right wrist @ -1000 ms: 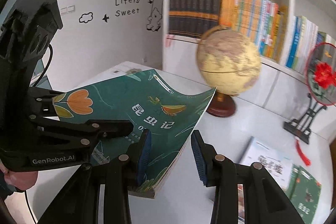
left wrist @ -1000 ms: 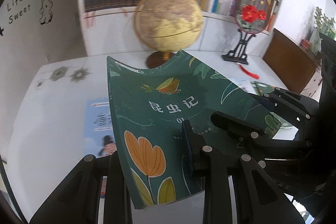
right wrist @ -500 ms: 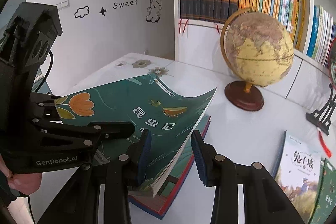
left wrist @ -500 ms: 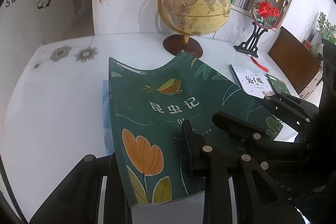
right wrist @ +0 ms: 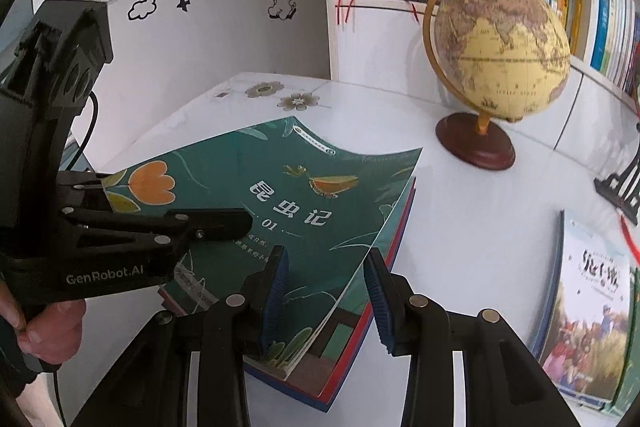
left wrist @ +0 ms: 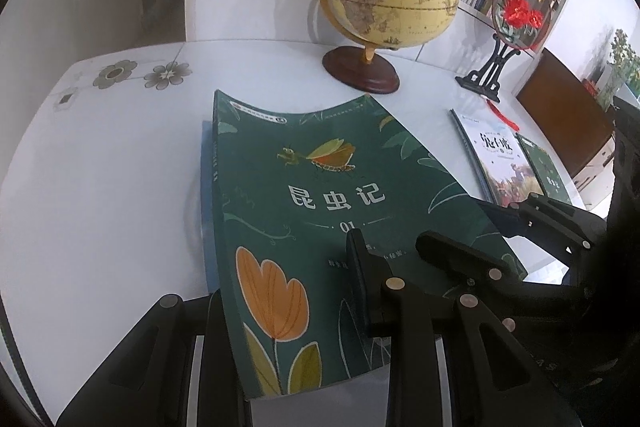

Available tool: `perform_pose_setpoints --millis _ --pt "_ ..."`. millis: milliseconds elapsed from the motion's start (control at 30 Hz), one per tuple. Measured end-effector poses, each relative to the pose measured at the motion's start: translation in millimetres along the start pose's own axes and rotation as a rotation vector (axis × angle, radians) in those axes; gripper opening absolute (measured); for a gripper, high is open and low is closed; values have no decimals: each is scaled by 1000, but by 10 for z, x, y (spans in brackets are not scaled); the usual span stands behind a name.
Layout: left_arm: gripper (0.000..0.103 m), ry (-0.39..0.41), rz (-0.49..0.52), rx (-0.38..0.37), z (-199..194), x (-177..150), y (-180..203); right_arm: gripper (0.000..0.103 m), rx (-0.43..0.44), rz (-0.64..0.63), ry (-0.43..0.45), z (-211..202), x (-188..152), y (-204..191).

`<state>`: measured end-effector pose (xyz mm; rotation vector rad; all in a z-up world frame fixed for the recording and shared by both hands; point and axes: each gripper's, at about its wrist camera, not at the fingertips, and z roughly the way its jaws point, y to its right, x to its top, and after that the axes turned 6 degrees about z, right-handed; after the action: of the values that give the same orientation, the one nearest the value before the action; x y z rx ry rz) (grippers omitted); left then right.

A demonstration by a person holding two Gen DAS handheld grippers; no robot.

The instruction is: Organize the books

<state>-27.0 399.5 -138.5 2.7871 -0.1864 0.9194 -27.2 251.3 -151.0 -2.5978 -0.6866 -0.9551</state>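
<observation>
Two grippers are holding a green insect book over a stack on the white table.

The left gripper point(left wrist: 288, 311) and right gripper point(right wrist: 326, 291) are each pinching the near edge of the green book point(left wrist: 320, 195), which is sagging above a red-edged book point(right wrist: 394, 251) beside the globe point(right wrist: 500, 51).

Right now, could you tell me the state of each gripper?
Left gripper: shut on the green book.
Right gripper: shut on the same green book.
</observation>
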Motion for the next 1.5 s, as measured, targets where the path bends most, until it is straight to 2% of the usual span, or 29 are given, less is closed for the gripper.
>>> perform_pose_setpoints --millis 133,333,467,567,733,900,1200,1300,1500 --pt "28 -27 6 -6 2 -56 30 38 -3 7 -10 3 -60 7" --pt "35 -76 -1 58 66 -187 -56 38 -14 22 -22 54 -114 50" --pt "39 -106 -41 56 120 -242 -143 38 -14 8 -19 56 -113 14" --pt "43 -112 -45 82 80 -248 -180 38 -13 20 -28 84 -124 20" --pt "43 -129 -85 126 7 -297 -361 38 -25 59 -36 121 -140 102" --pt "43 -146 -141 94 65 -319 -484 38 -77 109 -43 172 -129 239" --pt "49 -140 -135 82 140 -279 -408 38 -208 211 -103 325 -213 557" --pt "54 -141 -154 80 158 -275 -446 38 -222 224 -142 406 -248 627" --pt "56 -132 -202 62 207 -266 -433 38 -208 229 -175 489 -309 613"
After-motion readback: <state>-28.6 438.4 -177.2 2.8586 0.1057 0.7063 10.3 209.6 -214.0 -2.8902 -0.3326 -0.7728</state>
